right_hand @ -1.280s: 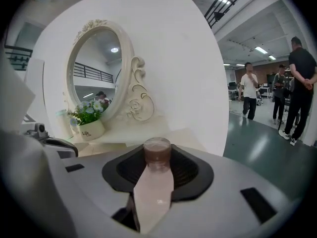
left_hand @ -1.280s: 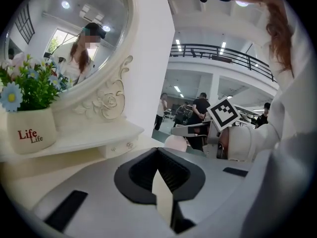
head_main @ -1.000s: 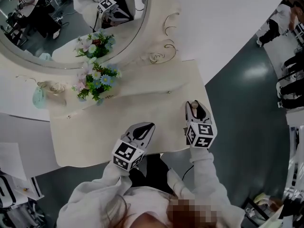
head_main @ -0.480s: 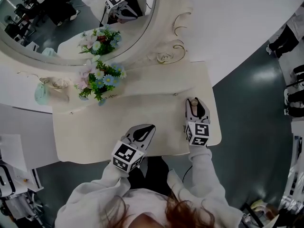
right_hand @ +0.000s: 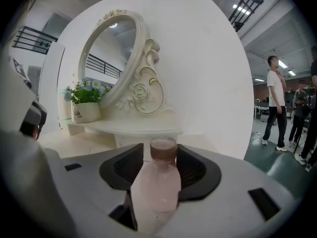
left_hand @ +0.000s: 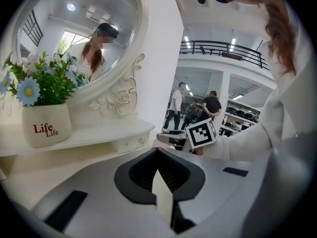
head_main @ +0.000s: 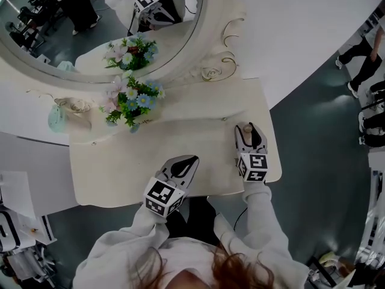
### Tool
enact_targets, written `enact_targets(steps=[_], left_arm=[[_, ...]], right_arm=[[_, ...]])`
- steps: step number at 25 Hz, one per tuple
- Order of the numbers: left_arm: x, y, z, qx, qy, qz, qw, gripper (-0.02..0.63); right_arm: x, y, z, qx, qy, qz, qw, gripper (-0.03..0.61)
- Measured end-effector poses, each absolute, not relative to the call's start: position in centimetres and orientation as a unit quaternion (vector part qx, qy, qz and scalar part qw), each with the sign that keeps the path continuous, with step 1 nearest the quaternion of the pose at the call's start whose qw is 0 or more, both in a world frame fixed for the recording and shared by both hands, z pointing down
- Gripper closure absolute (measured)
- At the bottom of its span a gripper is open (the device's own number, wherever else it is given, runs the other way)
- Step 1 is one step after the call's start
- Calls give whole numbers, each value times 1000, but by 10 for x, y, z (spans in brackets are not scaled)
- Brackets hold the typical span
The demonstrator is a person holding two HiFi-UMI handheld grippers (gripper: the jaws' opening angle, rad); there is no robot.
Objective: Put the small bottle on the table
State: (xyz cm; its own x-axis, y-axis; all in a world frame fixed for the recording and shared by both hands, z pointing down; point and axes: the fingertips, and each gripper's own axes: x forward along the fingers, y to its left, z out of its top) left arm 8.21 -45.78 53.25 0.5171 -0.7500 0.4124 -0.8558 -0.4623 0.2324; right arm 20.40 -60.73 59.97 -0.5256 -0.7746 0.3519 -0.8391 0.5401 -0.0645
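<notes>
The small bottle is pale pink with a brown cap and stands upright between my right gripper's jaws. The right gripper is opening around it, and I see no pad pressing on it. In the head view the bottle sits inside the right gripper over the right end of the cream dressing table. My left gripper rests near the table's front edge at the middle. Its jaws are shut with nothing in them.
A white pot of blue and pink flowers stands on the raised back shelf under the oval mirror. A mint object sits at the far left. The table's right edge is close to the right gripper. People stand on the floor beyond.
The head view has shifted a little, so the table sits lower in it. Both grippers keep nearly the same places over the table. The bottle stays between the right jaws.
</notes>
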Motion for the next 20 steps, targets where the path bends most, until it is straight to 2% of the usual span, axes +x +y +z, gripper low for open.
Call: enact_targets(steps=[4,9,20], left_arm=[[75,-455,525,847,-477,114,203,598],[72,-447,516,854,-471,99,197,598],[54,-424,488,865,-463,60,184,598]], right_arm=[[208,-598,595,474,-860,124,144,318],[219,-578,575,482,-857,139,119,308],[228,-512,497,489,-849,201,5,308]])
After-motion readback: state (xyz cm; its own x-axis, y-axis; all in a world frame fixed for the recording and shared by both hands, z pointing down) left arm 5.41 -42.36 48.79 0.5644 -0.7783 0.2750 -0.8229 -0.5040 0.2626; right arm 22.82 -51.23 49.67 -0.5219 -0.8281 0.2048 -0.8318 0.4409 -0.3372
